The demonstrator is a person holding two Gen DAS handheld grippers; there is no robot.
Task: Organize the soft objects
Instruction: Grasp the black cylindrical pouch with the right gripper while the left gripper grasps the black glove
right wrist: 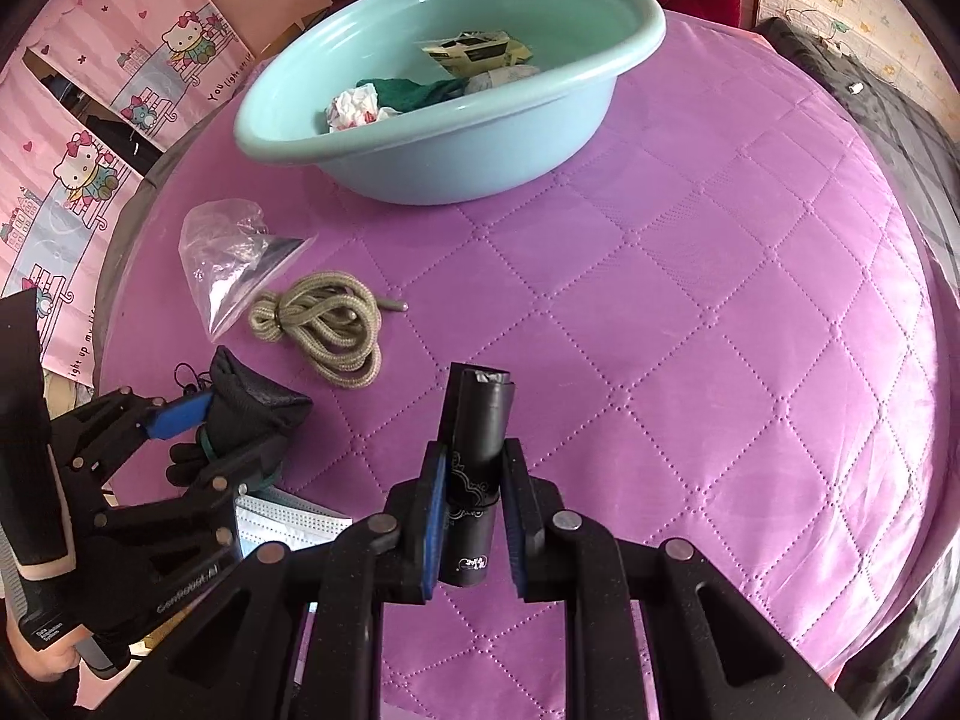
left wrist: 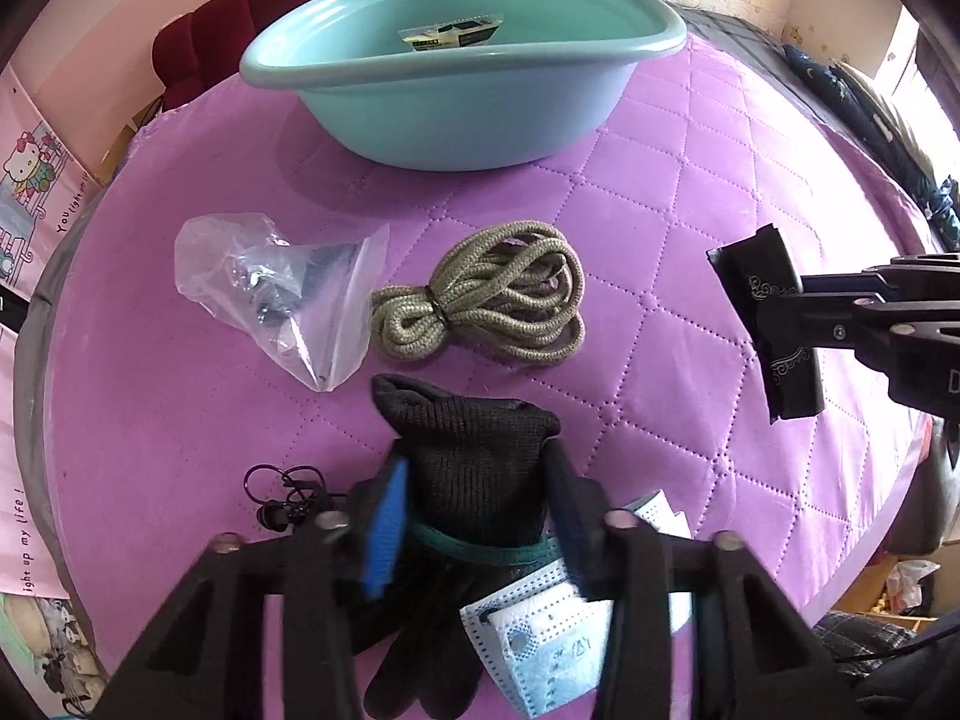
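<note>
Knitted black glove [left wrist: 480,462] pinched in left claw [left wrist: 477,516]; slim black roll [right wrist: 477,480] in right claw [right wrist: 474,519]

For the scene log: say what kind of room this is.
Probably a bedroom: the work surface is a bed with a purple quilted cover, a red tufted headboard behind it, and cartoon cat pictures on the pink wall.

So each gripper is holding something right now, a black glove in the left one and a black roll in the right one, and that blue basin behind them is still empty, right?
Not quite: the blue basin is not empty. The right wrist view shows a green cloth, crumpled white paper and a packet inside. The left gripper does hold the black glove, the right gripper the black roll.
</note>
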